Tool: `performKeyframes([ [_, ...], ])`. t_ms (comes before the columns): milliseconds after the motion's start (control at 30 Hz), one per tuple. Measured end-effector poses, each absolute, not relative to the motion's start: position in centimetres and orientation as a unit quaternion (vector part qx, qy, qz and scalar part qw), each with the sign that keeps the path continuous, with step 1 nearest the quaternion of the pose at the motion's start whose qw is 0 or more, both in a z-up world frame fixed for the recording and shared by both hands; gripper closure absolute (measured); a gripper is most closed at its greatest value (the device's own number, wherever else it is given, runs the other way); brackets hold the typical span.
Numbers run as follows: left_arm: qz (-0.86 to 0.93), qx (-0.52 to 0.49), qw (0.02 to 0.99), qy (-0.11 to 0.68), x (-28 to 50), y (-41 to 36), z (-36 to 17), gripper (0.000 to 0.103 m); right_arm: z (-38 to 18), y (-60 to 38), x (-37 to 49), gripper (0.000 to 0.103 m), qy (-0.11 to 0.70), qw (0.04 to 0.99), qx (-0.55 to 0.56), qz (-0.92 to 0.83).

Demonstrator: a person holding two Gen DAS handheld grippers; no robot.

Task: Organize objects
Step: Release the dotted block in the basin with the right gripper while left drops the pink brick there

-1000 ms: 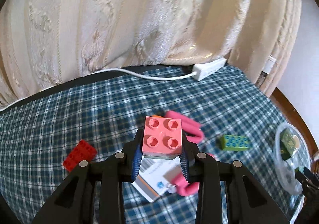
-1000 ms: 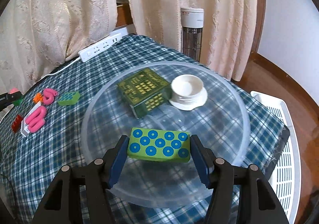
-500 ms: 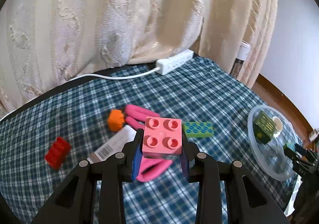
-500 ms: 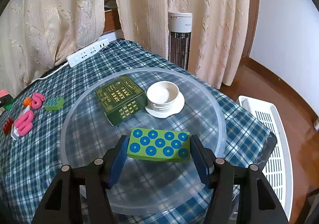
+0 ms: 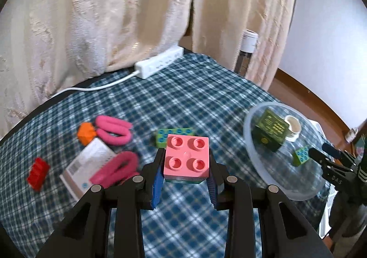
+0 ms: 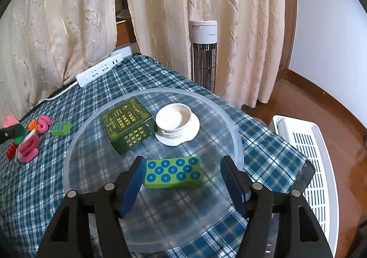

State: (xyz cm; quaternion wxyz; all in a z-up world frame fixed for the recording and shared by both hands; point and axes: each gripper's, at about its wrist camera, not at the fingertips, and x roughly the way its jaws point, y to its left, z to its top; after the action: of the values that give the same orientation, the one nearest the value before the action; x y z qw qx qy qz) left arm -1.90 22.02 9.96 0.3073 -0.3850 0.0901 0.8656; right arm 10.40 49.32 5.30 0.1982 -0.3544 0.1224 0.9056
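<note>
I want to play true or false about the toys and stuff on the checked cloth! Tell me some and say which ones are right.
1. The left gripper holds a pink block. True.
2. The right gripper squeezes the green block tight. False: its jaws have just been opening, and the block sits loose between them in the clear bowl.
3. A white cup is in the bowl beside a dark green box. True.
4. The red block is in the bowl. False: it lies on the cloth.
5. A white power strip lies near the curtain. True.
</note>
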Motion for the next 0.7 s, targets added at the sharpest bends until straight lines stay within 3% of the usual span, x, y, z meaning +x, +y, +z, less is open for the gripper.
performKeyframes([
  [700,0.815,-0.401,0.39,0.147,2.1,33.0,8.1,0.068,5.6,51.6,12.0,0.032,0.168,0.172,-0.321,0.916],
])
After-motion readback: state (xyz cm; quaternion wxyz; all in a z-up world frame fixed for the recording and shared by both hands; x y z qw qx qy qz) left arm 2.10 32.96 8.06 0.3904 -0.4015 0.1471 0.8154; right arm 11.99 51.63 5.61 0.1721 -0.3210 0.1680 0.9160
